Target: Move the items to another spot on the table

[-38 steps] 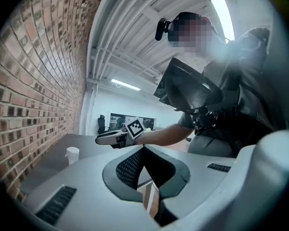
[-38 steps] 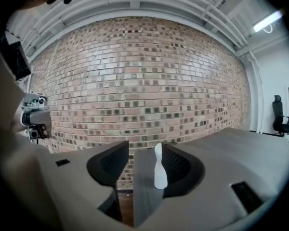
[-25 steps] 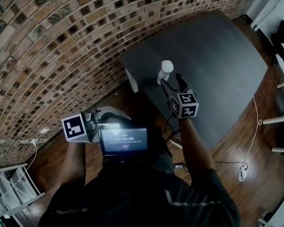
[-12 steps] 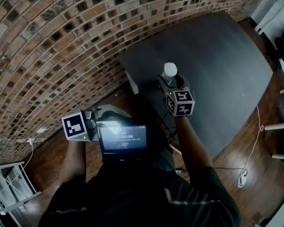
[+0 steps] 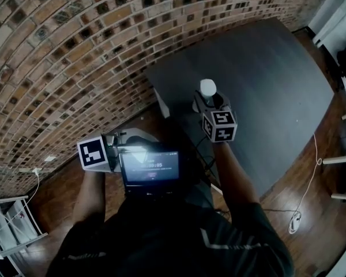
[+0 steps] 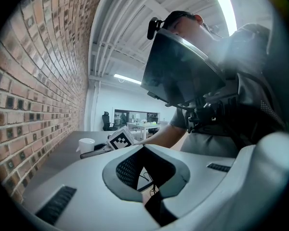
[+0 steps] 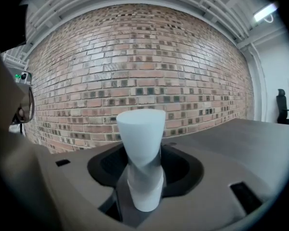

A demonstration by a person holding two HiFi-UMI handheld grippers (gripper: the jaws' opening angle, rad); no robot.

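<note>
Progress check: barely started. My right hand-held gripper (image 5: 207, 101) has just been closing and pinches the only item I see, 1 white vase (image 5: 207, 88), standing on the tabletop (image 5: 265, 79) near its wall-side edge. Lifting and moving it isn't done yet. My left hand-held gripper (image 5: 122, 145) hangs off-table, jaws together, empty.

A dark grey table (image 5: 265, 68) bears one upright white twisted vase (image 5: 207, 88).

White cup (image 7: 140, 143), dark grey table (image 5: 265, 79), red-brown brick wall (image 5: 75, 51).
</note>
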